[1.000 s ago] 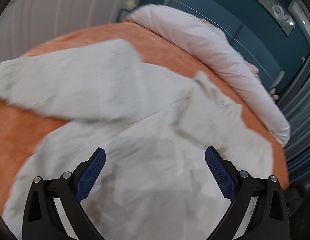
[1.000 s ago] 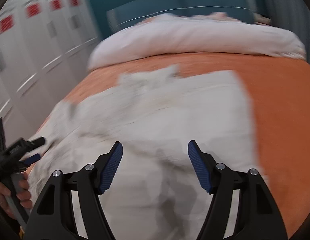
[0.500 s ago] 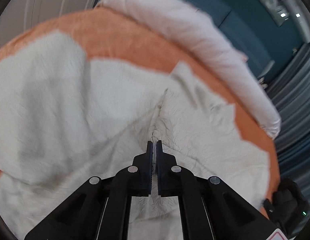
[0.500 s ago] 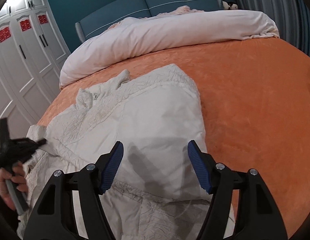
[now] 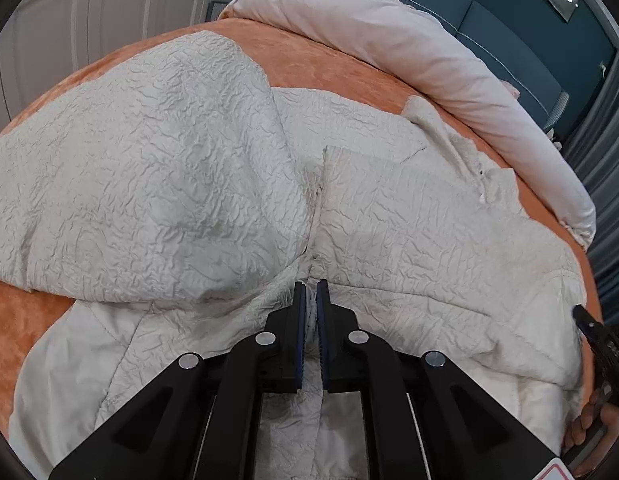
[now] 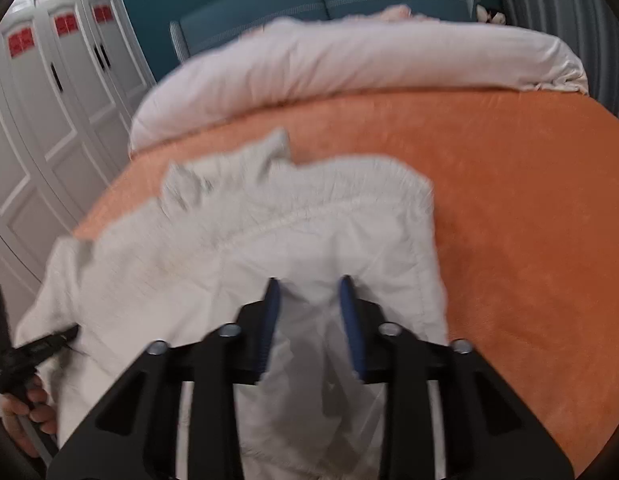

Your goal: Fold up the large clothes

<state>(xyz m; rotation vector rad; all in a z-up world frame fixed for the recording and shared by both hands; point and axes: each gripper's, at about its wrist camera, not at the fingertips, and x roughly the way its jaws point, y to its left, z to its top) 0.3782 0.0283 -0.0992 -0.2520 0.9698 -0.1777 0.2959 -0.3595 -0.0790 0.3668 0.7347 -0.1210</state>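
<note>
Left view alone shows the left tongs (image 5: 310,294) pinching the one white jacket (image 5: 389,216) mid-bed (image 5: 317,68); right view shows the right tongs (image 6: 309,300) closing, cloth between them.

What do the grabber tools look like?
Each is a black plastic frame of angled struts with triangular cut-outs and round silver rivets at the joints. The left gripper and the right gripper both end in two flat fingers faced with ribbed blue pads. A red-edged white sticker sits on the left frame's corner.
</note>
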